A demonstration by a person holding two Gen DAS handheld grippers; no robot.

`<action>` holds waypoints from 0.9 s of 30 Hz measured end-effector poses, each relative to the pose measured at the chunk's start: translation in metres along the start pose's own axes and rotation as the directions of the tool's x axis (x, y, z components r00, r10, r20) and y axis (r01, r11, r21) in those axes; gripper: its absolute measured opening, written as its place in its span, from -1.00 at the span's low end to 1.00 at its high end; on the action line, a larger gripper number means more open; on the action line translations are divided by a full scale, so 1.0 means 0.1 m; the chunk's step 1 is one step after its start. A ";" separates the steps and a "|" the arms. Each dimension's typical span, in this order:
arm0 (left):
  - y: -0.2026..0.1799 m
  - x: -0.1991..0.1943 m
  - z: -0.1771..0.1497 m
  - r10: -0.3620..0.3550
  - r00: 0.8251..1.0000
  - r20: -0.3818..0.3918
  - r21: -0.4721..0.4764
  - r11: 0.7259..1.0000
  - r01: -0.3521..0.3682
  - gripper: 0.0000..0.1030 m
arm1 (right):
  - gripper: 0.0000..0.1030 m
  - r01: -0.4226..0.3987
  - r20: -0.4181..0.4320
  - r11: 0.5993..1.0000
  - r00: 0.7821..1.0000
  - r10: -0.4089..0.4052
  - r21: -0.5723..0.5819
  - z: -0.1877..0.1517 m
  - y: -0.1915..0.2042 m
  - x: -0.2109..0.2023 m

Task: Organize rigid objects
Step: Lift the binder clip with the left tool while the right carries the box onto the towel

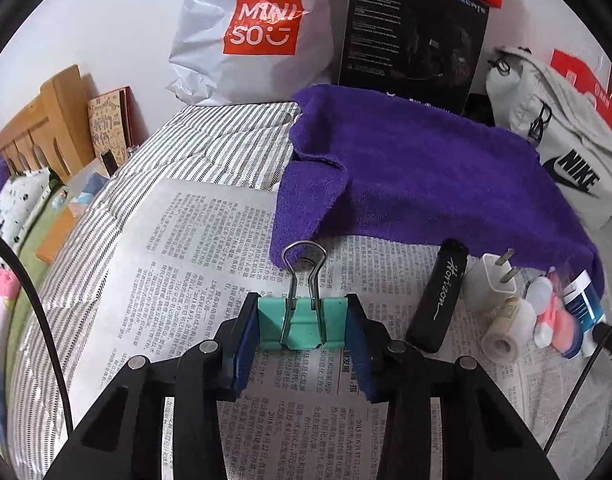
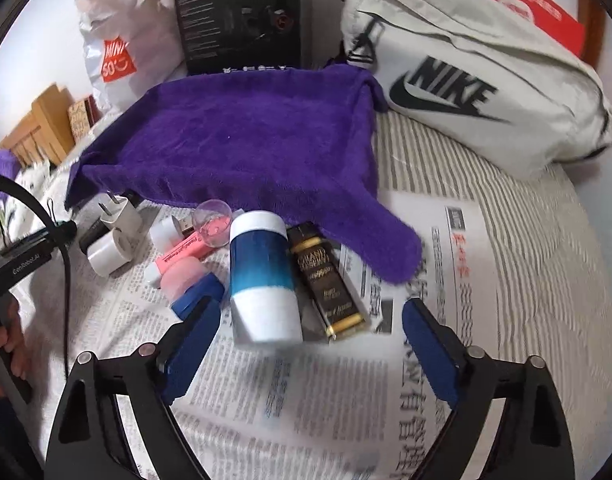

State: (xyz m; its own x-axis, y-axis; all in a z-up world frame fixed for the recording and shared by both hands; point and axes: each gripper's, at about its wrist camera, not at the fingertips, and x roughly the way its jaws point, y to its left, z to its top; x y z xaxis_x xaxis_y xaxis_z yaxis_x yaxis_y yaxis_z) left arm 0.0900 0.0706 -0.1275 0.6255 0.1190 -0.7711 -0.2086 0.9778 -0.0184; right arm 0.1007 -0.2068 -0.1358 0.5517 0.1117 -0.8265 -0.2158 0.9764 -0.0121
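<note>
One binder clip (image 1: 301, 322) between left gripper (image 1: 301, 344) fingers; right gripper (image 2: 310, 344) fingers apart.

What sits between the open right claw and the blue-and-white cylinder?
Nothing visible. The right claw is open, and the blue-and-white cylinder lies on the newspaper straight ahead between its fingers. The black-and-gold bar flanks it on one side and a blue item on the other, crowding the grasp.

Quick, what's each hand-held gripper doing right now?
Left hand-held gripper: shut on the teal binder clip.
Right hand-held gripper: open, holding nothing.
</note>
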 end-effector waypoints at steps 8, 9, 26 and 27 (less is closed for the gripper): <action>0.00 0.00 0.00 -0.005 1.000 -0.001 0.009 1.000 0.005 -0.24 | 0.63 0.012 0.042 1.000 0.999 -0.012 0.006 0.09 -0.29 -0.17; 0.01 0.00 0.00 -0.003 1.000 -0.001 0.011 1.000 0.003 -0.24 | 0.63 0.010 0.042 1.000 0.999 -0.011 0.009 0.09 -0.33 -0.14; 0.00 0.01 -0.01 0.002 1.000 -0.001 0.015 1.000 -0.002 -0.24 | -0.39 -0.103 -0.030 0.984 0.995 0.100 -0.143 0.10 -0.05 0.31; 0.00 0.01 -0.01 0.002 1.000 -0.001 0.015 1.000 -0.002 -0.24 | -0.53 -0.113 -0.032 0.983 0.993 0.110 -0.147 0.12 -0.03 0.32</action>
State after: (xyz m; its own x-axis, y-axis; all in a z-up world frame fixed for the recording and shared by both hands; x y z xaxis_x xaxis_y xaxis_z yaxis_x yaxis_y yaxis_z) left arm 0.0899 0.0701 -0.1290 0.6245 0.1208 -0.7716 -0.1984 0.9801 -0.0071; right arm 0.1287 -0.2039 -0.1558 0.4982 0.2122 -0.8407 -0.3933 0.9194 -0.0010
